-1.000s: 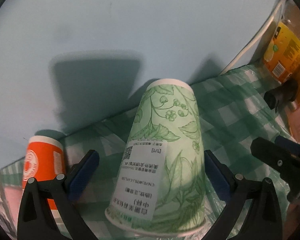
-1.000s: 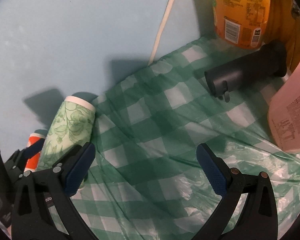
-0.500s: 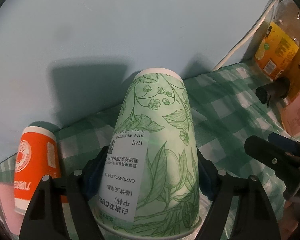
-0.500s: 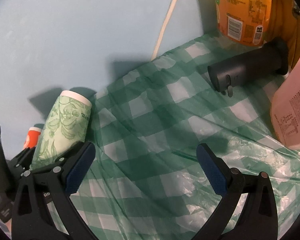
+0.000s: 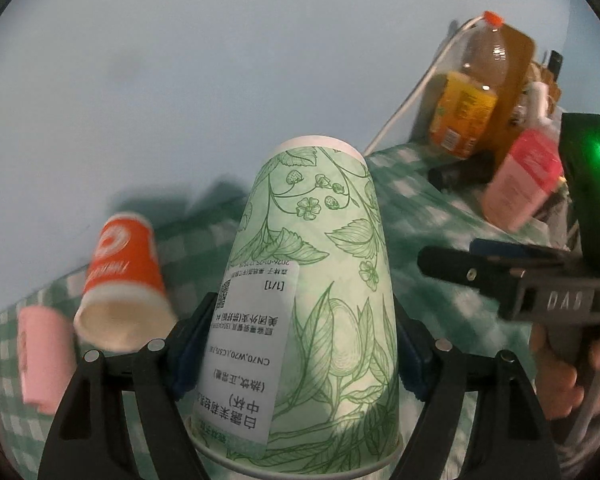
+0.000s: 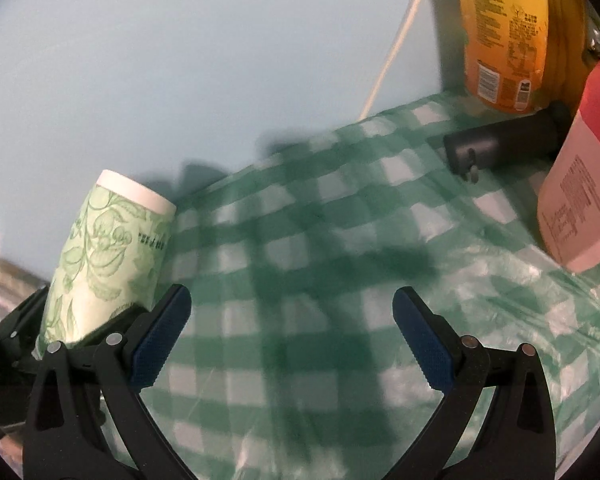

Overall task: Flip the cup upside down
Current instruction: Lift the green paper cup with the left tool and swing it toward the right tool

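A tall green leaf-patterned paper cup [image 5: 312, 280] with a white label is clamped between the blue pads of my left gripper [image 5: 296, 356]. It is held off the checked cloth, base pointing away from me and rim toward the camera. It also shows in the right wrist view [image 6: 108, 256] at the left, held by the left gripper. My right gripper [image 6: 288, 336] is open and empty above the green checked tablecloth [image 6: 320, 264]. It appears in the left wrist view [image 5: 500, 276] to the right of the cup.
An orange paper cup [image 5: 120, 276] lies tipped at the left, mouth toward me, beside a pink cup [image 5: 44, 360]. At the right stand an orange juice bottle [image 6: 504, 36], a dark cylinder [image 6: 504, 140] lying down and a pink carton [image 6: 580, 192]. A pale blue wall is behind.
My left gripper closed on the green cup and lifted it from the cloth. The orange cup went from standing to tipped over. The right gripper rose slightly and stayed open.
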`<action>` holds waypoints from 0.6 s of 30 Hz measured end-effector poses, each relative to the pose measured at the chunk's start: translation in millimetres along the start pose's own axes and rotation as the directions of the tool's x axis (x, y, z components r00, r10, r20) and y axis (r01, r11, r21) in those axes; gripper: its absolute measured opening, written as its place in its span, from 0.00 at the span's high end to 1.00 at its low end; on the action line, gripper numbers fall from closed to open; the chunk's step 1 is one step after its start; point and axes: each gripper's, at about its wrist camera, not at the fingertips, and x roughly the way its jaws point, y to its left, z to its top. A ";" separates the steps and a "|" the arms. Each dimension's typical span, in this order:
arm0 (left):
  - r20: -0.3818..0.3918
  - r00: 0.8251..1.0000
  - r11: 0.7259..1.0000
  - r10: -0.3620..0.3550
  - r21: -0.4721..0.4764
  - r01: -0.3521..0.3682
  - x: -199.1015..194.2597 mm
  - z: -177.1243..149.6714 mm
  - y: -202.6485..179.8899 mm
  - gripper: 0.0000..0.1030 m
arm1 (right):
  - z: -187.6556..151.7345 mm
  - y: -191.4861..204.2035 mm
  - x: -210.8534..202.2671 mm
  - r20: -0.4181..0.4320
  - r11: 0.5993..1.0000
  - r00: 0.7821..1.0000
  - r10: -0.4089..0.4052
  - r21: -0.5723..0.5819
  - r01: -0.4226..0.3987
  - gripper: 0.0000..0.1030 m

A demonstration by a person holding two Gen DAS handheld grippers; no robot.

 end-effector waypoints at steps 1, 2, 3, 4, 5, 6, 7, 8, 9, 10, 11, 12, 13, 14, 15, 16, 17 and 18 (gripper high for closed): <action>0.003 1.000 1.000 -0.010 -0.007 0.010 -8.5 -8.4 4.3 0.22 | -4.2 2.3 -4.7 0.002 1.000 1.000 0.012 -0.009 -0.012 0.01; 0.002 1.000 1.000 -0.016 -0.012 0.016 -13.4 -14.5 7.6 0.22 | -8.2 4.4 -10.0 0.004 1.000 1.000 0.024 -0.017 -0.024 0.01; -0.001 1.000 1.000 -0.021 -0.015 0.021 -17.2 -19.4 8.5 0.22 | -14.4 7.1 -16.2 0.006 0.999 0.999 0.039 -0.030 -0.038 0.01; -0.002 1.000 0.999 -0.028 -0.016 0.028 -20.6 -26.0 10.6 0.22 | -19.2 9.9 -19.6 0.005 0.998 0.999 0.050 -0.041 -0.050 0.01; -0.010 1.000 1.000 -0.026 -0.017 0.026 -21.4 -31.7 11.3 0.22 | -24.6 13.2 -21.7 0.002 0.997 0.998 0.060 -0.051 -0.060 0.01; -0.015 1.000 0.999 -0.026 -0.020 0.026 -24.4 -38.5 12.9 0.22 | -32.1 18.3 -25.0 -0.004 0.995 0.997 0.072 -0.066 -0.072 0.01; -0.017 0.999 0.999 -0.033 -0.019 0.033 -27.6 -48.0 15.4 0.22 | -38.3 21.2 -27.2 -0.011 0.994 0.997 0.082 -0.078 -0.082 0.01; -0.021 0.999 0.999 -0.033 -0.018 0.032 -31.7 -54.7 15.4 0.22 | -43.0 23.3 -27.5 -0.018 0.992 0.996 0.088 -0.090 -0.089 0.01; -0.021 0.999 0.999 -0.034 -0.021 0.033 -34.8 -63.3 16.9 0.22 | -50.8 27.9 -28.1 -0.027 0.990 0.995 0.091 -0.110 -0.094 0.01; -0.019 0.999 0.999 -0.042 -0.033 0.041 -38.0 -74.0 20.1 0.22 | -58.7 31.2 -30.4 -0.033 0.988 0.995 0.093 -0.124 -0.096 0.01; -0.018 0.999 0.998 -0.046 -0.038 0.046 -39.2 -80.9 22.0 0.22 | -64.9 34.8 -30.0 -0.040 0.985 0.995 0.095 -0.140 -0.100 0.01; -0.014 0.998 0.997 -0.055 -0.050 0.055 -40.7 -88.5 24.8 0.22 | -73.4 37.9 -27.9 -0.051 0.982 0.994 0.093 -0.159 -0.100 0.01; -0.012 0.998 0.996 -0.064 -0.064 0.063 -42.4 -95.2 27.3 0.22 | -78.5 41.0 -26.6 -0.059 0.980 0.994 0.091 -0.170 -0.100 0.01; -0.009 0.997 0.994 -0.071 -0.079 0.070 -43.7 -102.7 30.1 0.22 | -84.6 43.6 -25.2 -0.068 0.978 0.993 0.091 -0.179 -0.102 0.01; -0.007 0.997 0.993 -0.076 -0.094 0.075 -43.7 -108.6 31.7 0.22 | -90.0 46.8 -22.7 -0.080 0.977 0.993 0.089 -0.186 -0.103 0.01; -0.006 0.997 0.991 -0.082 -0.106 0.080 -43.6 -114.7 33.5 0.22 | -95.3 50.3 -19.5 -0.092 0.975 0.992 0.088 -0.195 -0.105 0.01; -0.007 0.996 0.990 -0.083 -0.116 0.082 -42.9 -120.0 34.8 0.22 | -100.0 53.2 -18.2 -0.102 0.973 0.991 0.086 -0.204 -0.105 0.01; -0.010 0.996 0.989 -0.084 -0.120 0.082 -41.5 -122.8 34.9 0.22 | -104.7 57.2 -16.2 -0.112 0.970 0.990 0.085 -0.217 -0.108 0.01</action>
